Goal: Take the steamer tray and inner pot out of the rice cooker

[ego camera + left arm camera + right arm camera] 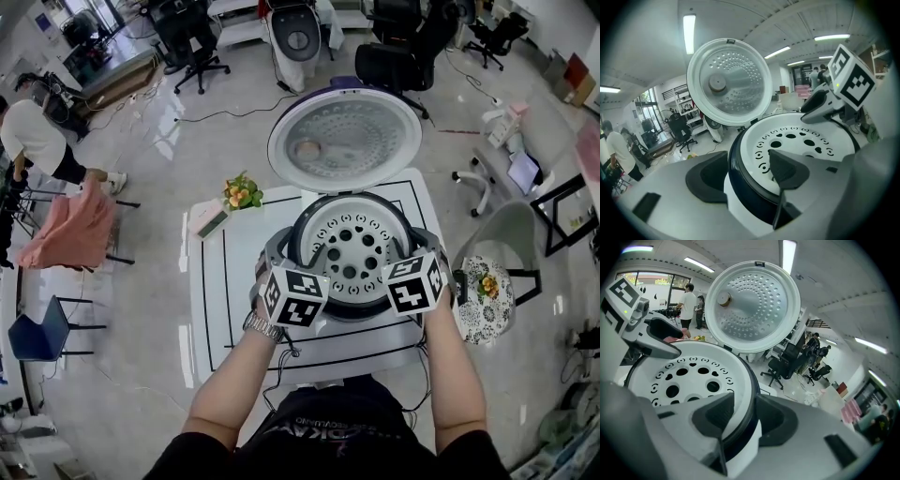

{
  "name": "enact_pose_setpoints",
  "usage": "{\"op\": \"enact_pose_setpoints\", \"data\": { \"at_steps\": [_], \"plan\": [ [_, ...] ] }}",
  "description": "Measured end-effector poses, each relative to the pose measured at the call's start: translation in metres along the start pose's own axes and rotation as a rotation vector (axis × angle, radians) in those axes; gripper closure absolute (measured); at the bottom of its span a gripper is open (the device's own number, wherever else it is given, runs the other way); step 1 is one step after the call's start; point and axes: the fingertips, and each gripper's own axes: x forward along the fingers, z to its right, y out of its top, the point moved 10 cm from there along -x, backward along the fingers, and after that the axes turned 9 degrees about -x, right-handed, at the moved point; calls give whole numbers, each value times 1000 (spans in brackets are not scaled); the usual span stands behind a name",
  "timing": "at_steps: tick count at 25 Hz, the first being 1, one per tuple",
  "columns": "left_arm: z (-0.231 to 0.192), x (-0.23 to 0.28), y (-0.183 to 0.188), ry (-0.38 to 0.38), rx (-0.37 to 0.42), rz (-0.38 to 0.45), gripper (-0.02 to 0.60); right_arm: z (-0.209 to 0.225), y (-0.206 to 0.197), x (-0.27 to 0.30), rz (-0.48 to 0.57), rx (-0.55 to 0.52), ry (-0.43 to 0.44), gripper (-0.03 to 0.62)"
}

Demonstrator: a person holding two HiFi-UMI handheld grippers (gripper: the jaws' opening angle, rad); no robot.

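The rice cooker (349, 309) stands on a white table with its lid (345, 139) swung up at the back. A white perforated steamer tray (352, 246) (797, 140) (689, 376) sits in the dark-rimmed inner pot (740, 180) (751, 404). My left gripper (292, 255) (747, 173) straddles the left rim. One jaw hangs over the tray and the other stays clear outside, so it is open. My right gripper (412, 246) (743, 418) straddles the right rim, its pads lying against it on both sides.
The table (216, 281) also carries a small flower pot (242, 193) and a flat box (208, 221) at the back left. A round side table (486, 298) with flowers stands at the right. Office chairs and a person (33, 136) are on the floor beyond.
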Motion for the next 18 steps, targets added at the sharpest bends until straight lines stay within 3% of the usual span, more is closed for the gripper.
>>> {"op": "enact_pose_setpoints", "data": {
  "at_steps": [5, 16, 18],
  "plan": [
    [4, -1, -1, -4, -4, -1, 369, -1, 0, -1, 3, 16, 9, 450],
    [3, -4, 3, 31, -5, 14, 408, -2, 2, -6, 25, -12, -45, 455],
    [2, -6, 4, 42, 2, 26, 439, -2, 3, -7, 31, -18, -60, 455]
  ]
}}
